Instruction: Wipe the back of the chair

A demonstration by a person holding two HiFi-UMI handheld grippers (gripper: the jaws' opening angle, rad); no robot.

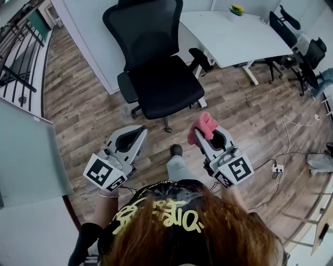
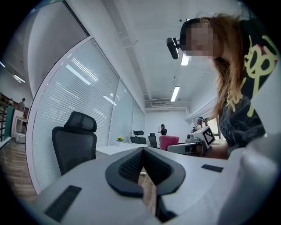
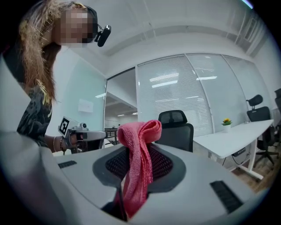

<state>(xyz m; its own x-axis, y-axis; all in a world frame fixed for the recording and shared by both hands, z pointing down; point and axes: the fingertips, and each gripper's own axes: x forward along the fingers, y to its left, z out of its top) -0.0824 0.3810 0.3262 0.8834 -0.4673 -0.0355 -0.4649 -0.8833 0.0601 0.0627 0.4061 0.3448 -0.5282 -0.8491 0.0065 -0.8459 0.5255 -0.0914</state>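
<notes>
Pinching hard, the right gripper's [image 3: 137, 151] fingers [image 3: 164, 169] clamp a pink cloth [image 3: 140, 132], and its bunched end pokes up past the tips. Over on the left gripper [image 2: 142, 151], the fingers [image 2: 127, 169] are pressed together at the tips with nothing between them. Straight ahead of both pairs of fingers, well apart from them, stands the black chair [image 1: 151, 62], seat nearest, mesh back on the far side. Further out, beyond and right of the right fingers, a white desk [image 1: 239, 36] carries 1 small yellow-flowered plant [image 1: 237, 9]. Wood floor [image 1: 88, 109] runs beneath both grippers.
</notes>
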